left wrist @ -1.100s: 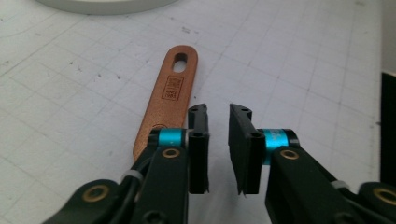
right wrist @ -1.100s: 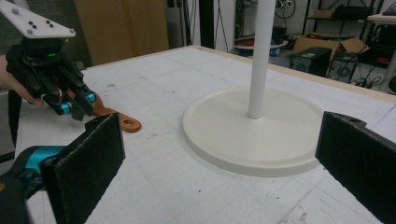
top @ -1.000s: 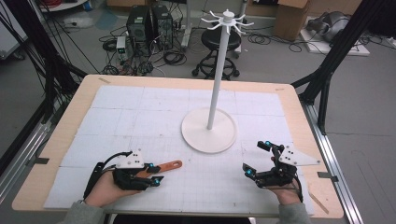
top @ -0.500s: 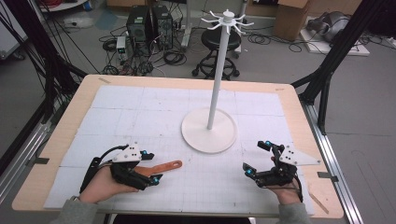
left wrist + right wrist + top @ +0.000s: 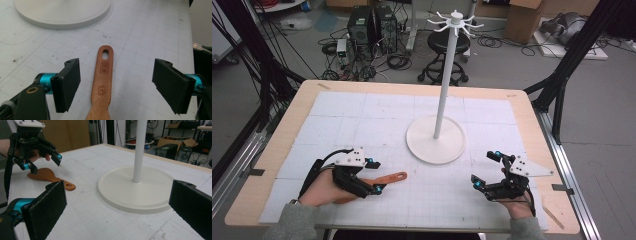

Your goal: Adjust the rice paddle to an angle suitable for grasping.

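1. High view: a wooden spatula (image 5: 384, 179) lies flat on the white gridded table mat (image 5: 377, 120), at about 8 o'clock from the round base of the white hook stand (image 5: 435, 146). Its handle end, with the hanging hole, points toward that base but stays apart from it.
2. Left gripper view: the left gripper (image 5: 116, 83) hangs over the spatula with its jaws spread wide, one on each side of the handle and neither touching it. The handle runs toward 12 o'clock and sits nearer the left-hand jaw than the other.
3. Right gripper view: the right gripper (image 5: 120, 207) has its jaws spread and empty, facing the stand's base and pole. In the high view it rests at about 4 o'clock from the base.
4. Risk, off-centre closure: because the handle sits nearer one jaw, that jaw would likely meet it first and push the spatula sideways.
5. Risk, thin flat object: the spatula lies flush on the mat, so jaws closing too high may slip over it, and jaws set too low may jam on the mat.
6. Risk, balance: a pinch on the narrow handle leaves the broad blade as the heavy end, so it may droop or swivel.
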Tool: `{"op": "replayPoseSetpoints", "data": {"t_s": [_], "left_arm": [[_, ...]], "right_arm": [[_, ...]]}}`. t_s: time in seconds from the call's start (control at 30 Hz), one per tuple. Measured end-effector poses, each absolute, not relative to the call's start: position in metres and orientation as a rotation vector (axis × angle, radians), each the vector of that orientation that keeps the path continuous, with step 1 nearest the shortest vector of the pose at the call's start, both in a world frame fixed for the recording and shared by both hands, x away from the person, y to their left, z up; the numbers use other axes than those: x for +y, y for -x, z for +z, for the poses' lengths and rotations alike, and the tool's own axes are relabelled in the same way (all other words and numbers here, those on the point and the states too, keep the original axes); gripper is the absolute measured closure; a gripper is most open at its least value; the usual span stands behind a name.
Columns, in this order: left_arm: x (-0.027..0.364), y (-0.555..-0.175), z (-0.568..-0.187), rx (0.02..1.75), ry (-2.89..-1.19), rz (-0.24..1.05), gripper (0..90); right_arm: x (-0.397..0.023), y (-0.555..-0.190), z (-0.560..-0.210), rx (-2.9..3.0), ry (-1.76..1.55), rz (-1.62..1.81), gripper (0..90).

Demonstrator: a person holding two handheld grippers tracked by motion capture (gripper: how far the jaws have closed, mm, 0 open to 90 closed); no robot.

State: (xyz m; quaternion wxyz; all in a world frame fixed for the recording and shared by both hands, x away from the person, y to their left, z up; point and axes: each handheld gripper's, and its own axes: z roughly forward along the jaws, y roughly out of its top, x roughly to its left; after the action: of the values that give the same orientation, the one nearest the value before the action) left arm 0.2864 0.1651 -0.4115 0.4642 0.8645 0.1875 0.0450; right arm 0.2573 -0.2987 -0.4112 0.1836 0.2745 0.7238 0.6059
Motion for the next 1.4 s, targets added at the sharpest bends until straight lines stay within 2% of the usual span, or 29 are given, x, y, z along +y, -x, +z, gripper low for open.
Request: {"op": "replayPoseSetpoints", "data": {"t_s": [0.3, 0.6, 0.83, 0.87, 1.1, 1.4], "left_arm": [[0.164, -0.296, -0.401, 0.431, -2.162, 0.122, 26.4], [0.152, -0.297, -0.412, 0.399, -2.269, 0.124, 26.5], [0.15, -0.304, -0.418, 0.454, -2.302, 0.102, 29.5], [0.15, -0.305, -0.418, 0.446, -2.308, 0.112, 34.0], [0.146, -0.306, -0.423, 0.384, -2.361, 0.121, 37.2], [0.143, -0.31, -0.428, 0.367, -2.416, 0.083, 46.6]], "right_arm": [[-0.299, -0.257, -0.411, 2.038, -0.775, 1.71, 0.0], [-0.299, -0.256, -0.411, 2.04, -0.778, 1.714, 0.0], [-0.299, -0.256, -0.411, 2.039, -0.782, 1.713, 0.0], [-0.299, -0.257, -0.411, 2.039, -0.779, 1.708, 0.0], [-0.299, -0.257, -0.411, 2.039, -0.781, 1.71, 0.0], [-0.3, -0.257, -0.411, 2.041, -0.781, 1.708, 0.0]]}}
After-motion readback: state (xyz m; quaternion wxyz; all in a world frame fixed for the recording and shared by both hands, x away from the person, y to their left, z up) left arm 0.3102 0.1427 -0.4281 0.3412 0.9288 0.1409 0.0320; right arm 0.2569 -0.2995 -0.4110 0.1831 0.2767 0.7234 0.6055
